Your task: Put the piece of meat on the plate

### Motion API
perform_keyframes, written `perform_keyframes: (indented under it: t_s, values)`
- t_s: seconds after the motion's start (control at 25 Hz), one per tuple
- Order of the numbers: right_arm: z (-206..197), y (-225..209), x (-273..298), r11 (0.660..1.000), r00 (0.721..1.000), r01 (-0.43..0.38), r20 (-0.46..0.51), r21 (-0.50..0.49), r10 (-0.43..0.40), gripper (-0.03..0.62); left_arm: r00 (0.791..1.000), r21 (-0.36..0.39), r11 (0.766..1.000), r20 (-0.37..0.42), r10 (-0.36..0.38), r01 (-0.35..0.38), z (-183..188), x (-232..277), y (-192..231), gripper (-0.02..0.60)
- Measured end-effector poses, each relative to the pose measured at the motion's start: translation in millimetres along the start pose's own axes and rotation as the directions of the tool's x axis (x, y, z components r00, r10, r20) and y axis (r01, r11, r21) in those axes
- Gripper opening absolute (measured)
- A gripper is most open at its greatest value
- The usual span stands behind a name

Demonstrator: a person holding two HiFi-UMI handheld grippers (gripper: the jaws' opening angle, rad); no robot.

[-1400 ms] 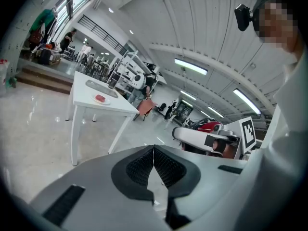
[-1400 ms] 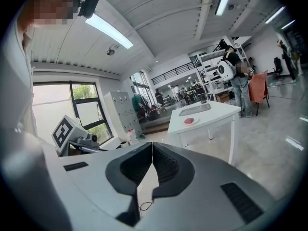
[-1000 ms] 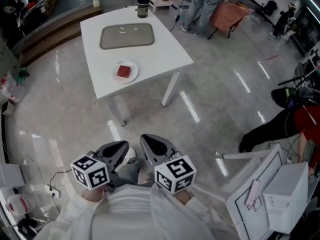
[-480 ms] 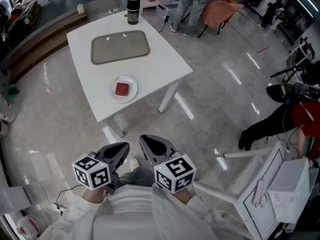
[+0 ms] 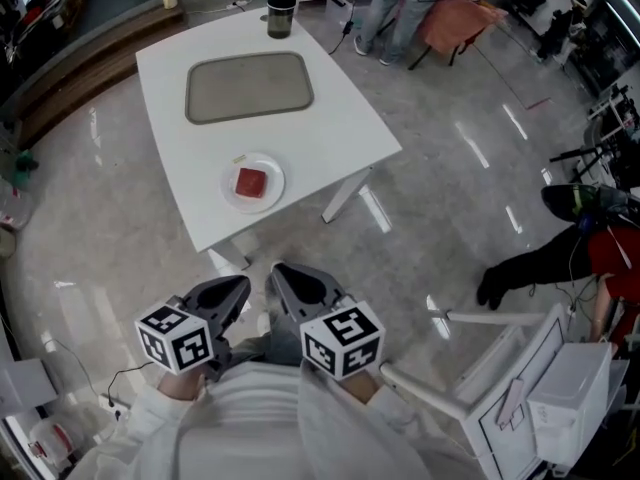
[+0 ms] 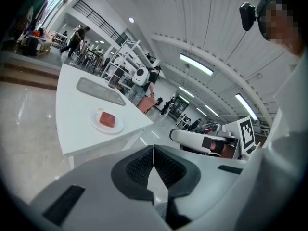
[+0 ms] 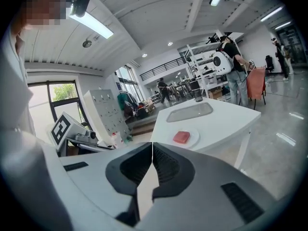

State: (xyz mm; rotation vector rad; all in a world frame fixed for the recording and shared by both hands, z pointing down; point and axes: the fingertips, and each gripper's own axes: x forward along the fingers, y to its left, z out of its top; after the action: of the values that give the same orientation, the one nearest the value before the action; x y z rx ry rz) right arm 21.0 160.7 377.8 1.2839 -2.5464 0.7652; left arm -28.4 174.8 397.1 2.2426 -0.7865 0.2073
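Red piece of meat (image 5: 252,182) lies on the plate (image 5: 229,187) near the front edge of the white surface (image 5: 340,138), with a grey tray (image 5: 248,86) behind it. Left tool (image 5: 226,300) and right tool (image 5: 298,290) are held close to the person's body, well apart from the surface. Jaws of both are together and apparently empty.

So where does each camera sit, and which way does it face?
Head view: on the person's head, facing steeply down at the white table; white clothing, left tool and right tool show below.
Left gripper view: on the left tool, facing along its shut jaws towards the table; white clothing shows at right.
Right gripper view: on the right tool, facing along its shut jaws towards the table; white clothing shows at left.
Shared: all three show the meat on the plate.
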Motion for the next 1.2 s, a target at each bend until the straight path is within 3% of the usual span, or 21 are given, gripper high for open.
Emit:
perform_keyframes:
  t_s: [0.28,0.72,1.2]
  values:
    - [26.5,-27.9,40.4,0.995,0.996,-0.084,-0.003,0.061,0.084,0.015,0.998,-0.049,0.997,-0.002,0.061,-0.061,29.2,24.6,41.8,0.011]
    - [40.7,-85.8,98.8,0.996,0.992,-0.07,-0.101,0.049,0.075,0.015,0.993,-0.104,0.987,-0.028,0.118,-0.121,60.2,65.6,91.5,0.011]
    - [23.1,-130.8,141.0,0.995,0.98,-0.031,-0.195,0.099,0.05,0.017,0.97,-0.242,0.94,-0.027,0.242,-0.241,68.1,85.3,153.7,0.012]
